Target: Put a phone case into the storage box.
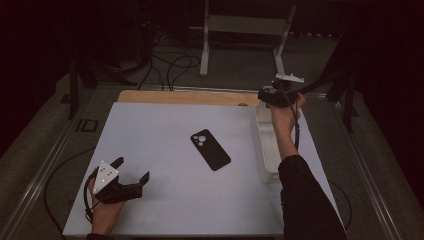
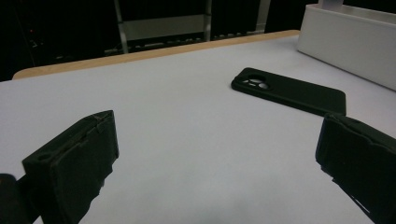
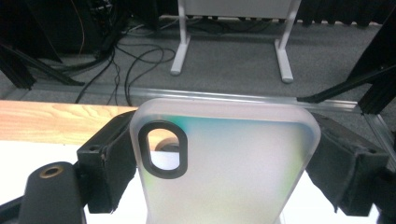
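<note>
The right gripper (image 3: 224,163) pinches a frosted, translucent phone case with a black-ringed oval camera cutout (image 3: 219,163) across its width, one black jaw pressed to each long edge, near the camera end. In the high view this gripper (image 1: 276,96) is raised over the far end of the white rectangular plastic tray (image 1: 264,150) at the table's right side. The case looks light, thin and somewhat flexible, probably smooth-sided; squeezing across the width could bow it, so a moderate grip on the edges, as now, seems the sound hold.

The left gripper (image 1: 131,172) rests low at the near left of the pale grey table mat (image 1: 150,135), jaws spread wide and empty. Ahead of it and to its right, well apart, a black phone case with round camera openings (image 2: 289,91) lies flat, back up, at mid-mat. It too should be light; lying flat, it offers little but its long edges to grasp.
</note>
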{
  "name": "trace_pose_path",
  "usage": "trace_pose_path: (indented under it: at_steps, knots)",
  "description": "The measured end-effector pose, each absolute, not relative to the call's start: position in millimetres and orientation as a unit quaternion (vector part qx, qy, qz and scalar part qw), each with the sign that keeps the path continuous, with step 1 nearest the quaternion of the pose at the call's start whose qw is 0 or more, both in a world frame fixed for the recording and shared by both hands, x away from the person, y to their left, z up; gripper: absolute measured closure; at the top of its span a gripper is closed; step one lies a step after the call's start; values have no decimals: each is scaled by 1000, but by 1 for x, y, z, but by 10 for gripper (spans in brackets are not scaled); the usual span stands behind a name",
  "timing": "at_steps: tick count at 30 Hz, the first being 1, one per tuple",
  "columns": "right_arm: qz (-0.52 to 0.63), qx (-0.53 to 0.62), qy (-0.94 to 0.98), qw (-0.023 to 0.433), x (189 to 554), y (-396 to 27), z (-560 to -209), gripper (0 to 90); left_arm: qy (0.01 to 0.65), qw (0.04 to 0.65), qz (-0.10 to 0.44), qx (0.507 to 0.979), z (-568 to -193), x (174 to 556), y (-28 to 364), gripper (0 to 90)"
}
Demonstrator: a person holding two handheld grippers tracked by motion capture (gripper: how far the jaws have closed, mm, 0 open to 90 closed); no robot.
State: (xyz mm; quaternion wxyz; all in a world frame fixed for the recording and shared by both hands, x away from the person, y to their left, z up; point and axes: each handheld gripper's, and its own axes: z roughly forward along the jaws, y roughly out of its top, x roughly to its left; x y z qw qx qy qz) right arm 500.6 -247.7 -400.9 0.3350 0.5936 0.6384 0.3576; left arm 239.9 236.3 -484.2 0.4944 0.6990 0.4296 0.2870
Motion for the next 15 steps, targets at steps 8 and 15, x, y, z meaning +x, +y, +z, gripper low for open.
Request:
trace_pose_path:
  at_steps: [8, 15]
  knots:
    - [340, 598, 650, 324, 507, -246, -416, 162, 431, 496, 287, 698, -484, 240, 237, 0]
    - [316, 606, 656, 320, 510, -244, -424, 162, 432, 496, 287, 697, -484, 239, 238, 0]
